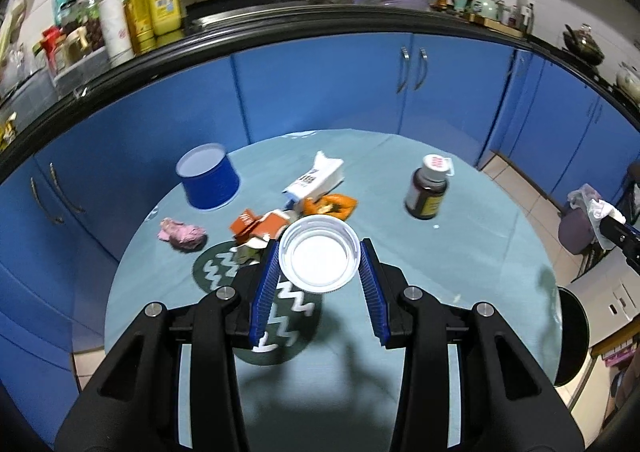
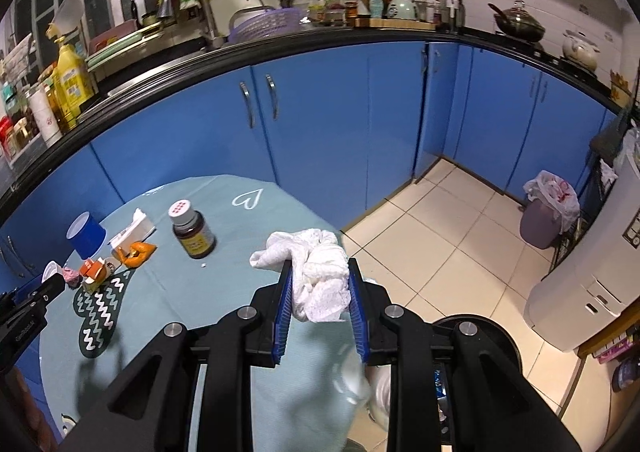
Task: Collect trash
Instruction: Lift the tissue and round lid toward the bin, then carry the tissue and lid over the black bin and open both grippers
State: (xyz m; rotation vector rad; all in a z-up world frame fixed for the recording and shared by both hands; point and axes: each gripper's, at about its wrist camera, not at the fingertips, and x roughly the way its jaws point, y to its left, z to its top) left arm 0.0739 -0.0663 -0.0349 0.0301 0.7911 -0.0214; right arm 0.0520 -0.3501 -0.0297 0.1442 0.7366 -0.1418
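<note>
You have a white cup [image 1: 319, 254] clamped between the pads of the left gripper [image 1: 320, 266], lifted clear above the table [image 1: 460, 272], and a crumpled tissue [image 2: 316, 272] pinched tight in the right gripper [image 2: 319, 284] over the table's edge. Both pieces look picked and ready to carry, so this reads as the haul-away step. The lined bin [image 2: 546, 212] stands on the floor by the blue cabinets [image 2: 340, 112], well apart from the table; your next move calls for swinging both loads over there before you let go. Both grippers tilt downward, side by side. More trash remains: torn cartons [image 1: 260, 228], an orange wrapper [image 1: 330, 205] and a pink wad [image 1: 182, 234], near the blue tub [image 1: 208, 176] and bottle [image 1: 428, 188].
</note>
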